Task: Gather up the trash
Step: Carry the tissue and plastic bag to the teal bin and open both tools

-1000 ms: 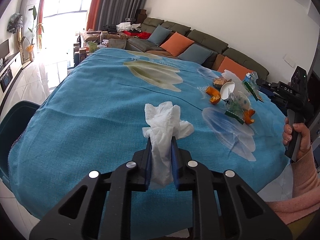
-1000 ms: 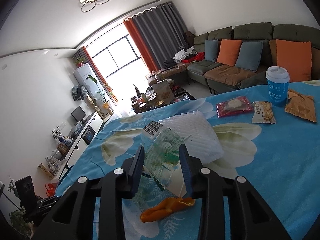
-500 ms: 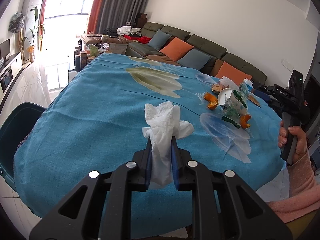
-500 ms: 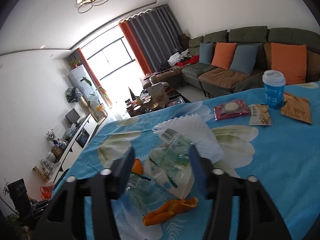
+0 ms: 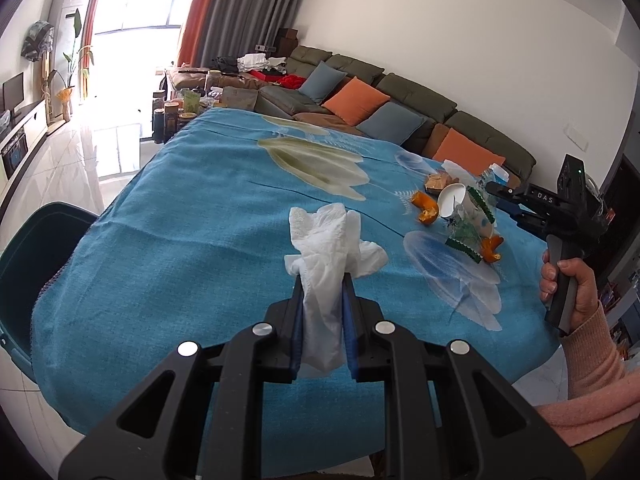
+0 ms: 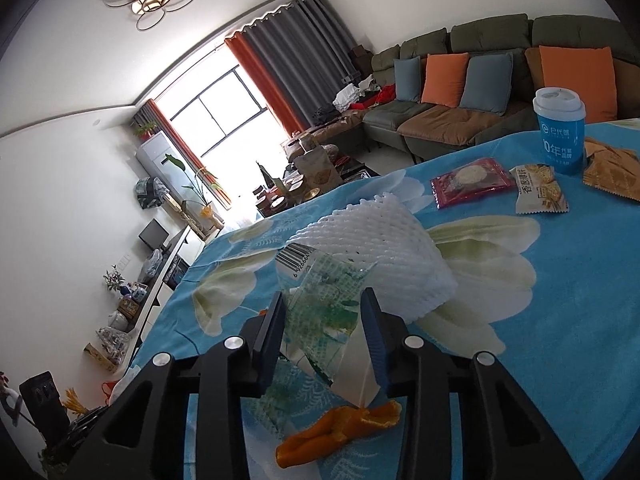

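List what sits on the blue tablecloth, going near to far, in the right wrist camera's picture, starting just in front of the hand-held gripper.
Orange peel → clear plastic wrapper with a barcode between the hand-held gripper's fingers → white foam net → red snack packet → blue paper cup.

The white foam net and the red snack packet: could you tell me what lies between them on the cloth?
Nothing: in the right wrist view, only bare blue cloth separates the foam net from the red snack packet.
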Demonstrator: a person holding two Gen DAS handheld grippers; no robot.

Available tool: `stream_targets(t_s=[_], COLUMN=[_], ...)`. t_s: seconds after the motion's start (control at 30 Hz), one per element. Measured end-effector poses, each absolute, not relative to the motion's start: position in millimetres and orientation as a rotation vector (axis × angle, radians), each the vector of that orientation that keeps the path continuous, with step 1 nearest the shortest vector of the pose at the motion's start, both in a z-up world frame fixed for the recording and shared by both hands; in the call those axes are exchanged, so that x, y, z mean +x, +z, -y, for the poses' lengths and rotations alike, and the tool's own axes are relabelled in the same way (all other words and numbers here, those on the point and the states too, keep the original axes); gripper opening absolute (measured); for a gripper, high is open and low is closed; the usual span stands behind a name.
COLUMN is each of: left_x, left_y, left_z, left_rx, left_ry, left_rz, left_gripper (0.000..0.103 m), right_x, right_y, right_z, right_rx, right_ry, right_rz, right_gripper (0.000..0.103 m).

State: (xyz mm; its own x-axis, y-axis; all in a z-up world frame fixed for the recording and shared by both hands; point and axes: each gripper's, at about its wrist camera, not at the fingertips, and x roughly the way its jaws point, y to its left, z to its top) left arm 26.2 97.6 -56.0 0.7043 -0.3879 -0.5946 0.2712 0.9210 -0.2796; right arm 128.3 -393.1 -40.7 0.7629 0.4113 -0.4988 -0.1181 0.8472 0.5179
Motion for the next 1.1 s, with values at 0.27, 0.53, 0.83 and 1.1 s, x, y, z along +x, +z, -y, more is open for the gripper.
stream_targets(t_s=[0.27, 0.53, 0.83, 1.1], left_x=[22.8, 14.0, 3.7, -6.5], left_y=[-47.8, -36.8, -31.9, -30.2], left_z=[-104.3, -119.1, -153.1, -189.6], left_rx=[-0.181, -0.191, -0.226, -0.255], left_ry=[-0.360, -0.329, -0.244, -0.147], left_rz=[-0.671, -0.631, -0.601, -0.579], left_gripper=[0.017, 0.017, 0.017, 0.017], right_x=[109.9, 103.0, 116.2, 124.0], right_y=[-15.3, 5.0, 1.9, 2.6], right_z=[380.1, 319.1, 232.9, 157.9], right_rx=[0.464, 0.399, 0.339, 0.291], right_ry=[0.382, 0.586, 0.789, 0.924], right_rz=[-0.577, -0.577, -0.649, -0.700], right_gripper=[0.035, 0.035, 0.035, 0.035])
